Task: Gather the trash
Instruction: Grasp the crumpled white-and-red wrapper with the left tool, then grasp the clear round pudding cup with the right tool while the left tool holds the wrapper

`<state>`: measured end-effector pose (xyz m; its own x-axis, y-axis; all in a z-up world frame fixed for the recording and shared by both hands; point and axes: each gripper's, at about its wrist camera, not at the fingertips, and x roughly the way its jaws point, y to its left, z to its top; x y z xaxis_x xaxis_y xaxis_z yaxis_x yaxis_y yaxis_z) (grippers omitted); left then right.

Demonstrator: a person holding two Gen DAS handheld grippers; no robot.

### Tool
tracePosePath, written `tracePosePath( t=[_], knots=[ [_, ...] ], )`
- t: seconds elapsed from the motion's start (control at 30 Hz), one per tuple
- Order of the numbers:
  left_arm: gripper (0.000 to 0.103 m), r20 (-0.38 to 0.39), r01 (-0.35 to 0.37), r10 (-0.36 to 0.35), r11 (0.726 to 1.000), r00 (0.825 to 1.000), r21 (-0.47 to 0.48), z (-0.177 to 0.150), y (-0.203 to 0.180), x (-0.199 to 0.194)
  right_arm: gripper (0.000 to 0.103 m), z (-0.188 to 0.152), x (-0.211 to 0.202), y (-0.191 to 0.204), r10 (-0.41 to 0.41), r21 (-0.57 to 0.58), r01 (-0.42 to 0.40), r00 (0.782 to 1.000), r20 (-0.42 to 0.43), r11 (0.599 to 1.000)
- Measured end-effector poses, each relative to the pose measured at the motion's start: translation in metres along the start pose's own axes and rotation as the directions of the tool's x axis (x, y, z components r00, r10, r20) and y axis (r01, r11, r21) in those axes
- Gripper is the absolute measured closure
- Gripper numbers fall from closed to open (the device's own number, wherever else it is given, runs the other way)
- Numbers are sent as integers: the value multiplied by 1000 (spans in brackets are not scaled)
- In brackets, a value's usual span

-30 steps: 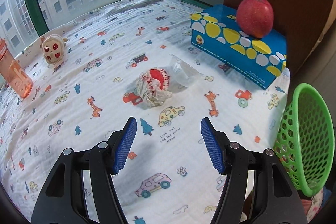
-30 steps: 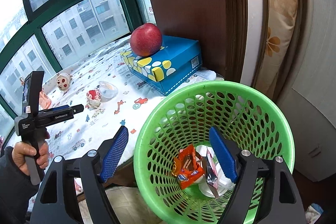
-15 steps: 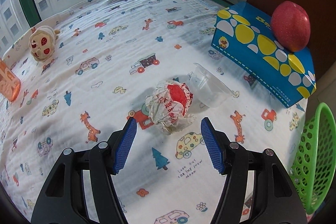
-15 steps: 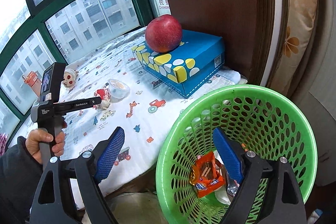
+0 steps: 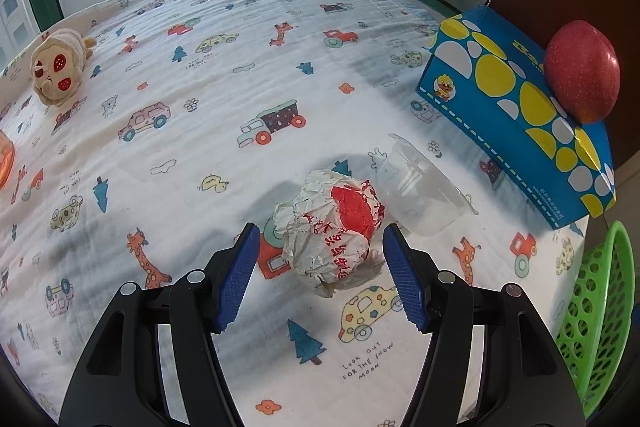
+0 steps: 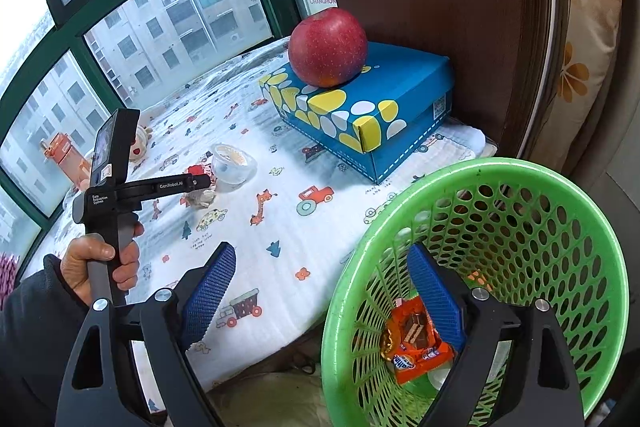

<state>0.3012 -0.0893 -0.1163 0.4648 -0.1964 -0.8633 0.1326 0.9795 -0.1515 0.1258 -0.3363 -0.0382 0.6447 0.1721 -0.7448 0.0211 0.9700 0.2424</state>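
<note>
Closer now, the left tool (image 5: 316, 279) has moved up to the crumpled paper ball (image 5: 334, 227), low in the middle. Its jaws stand wide on each side, not touching. The right tool (image 6: 320, 299) is wide too, holding nothing, over the green basket (image 6: 560, 195). A cartoon sheet (image 5: 224, 75) covers the sill by the windows.

I note a printed cloth (image 5: 248, 75) covering the sill, patterned with cars, trees and giraffes. A blue box (image 5: 516, 115) with yellow and white dots sits at its far right corner, and a red apple (image 5: 582, 71) rests on top of it. A small plush toy (image 5: 56, 71) lies near the window. An orange bottle (image 6: 64, 155) stands upright by the glass.
</note>
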Motion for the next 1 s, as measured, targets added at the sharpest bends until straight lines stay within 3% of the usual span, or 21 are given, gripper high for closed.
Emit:
tracePosePath(
  t=[0.03,0.13,0.27,0.7,1.0],
  knots=[
    [40,1,3,-3,1000,1000,1,0,0,1,19,0,1,1,1,-2,-1,1000,-2,1000],
    [55,-1,18,-18,1000,1000,0,-2,2,3,19,0,4,4,1,-4,-1,1000,-9,1000],
    [60,14,7,-7,1000,1000,-5,-5,9,-4,19,3,9,9,8,-6,-8,1000,-13,1000],
    [61,87,-54,57,998,995,-34,-22,55,-64,19,18,52,62,68,-89,-73,996,-57,993],
    [61,97,-78,84,995,992,-69,-41,87,-94,19,33,102,103,64,-177,-81,993,-99,981]
  ],
)
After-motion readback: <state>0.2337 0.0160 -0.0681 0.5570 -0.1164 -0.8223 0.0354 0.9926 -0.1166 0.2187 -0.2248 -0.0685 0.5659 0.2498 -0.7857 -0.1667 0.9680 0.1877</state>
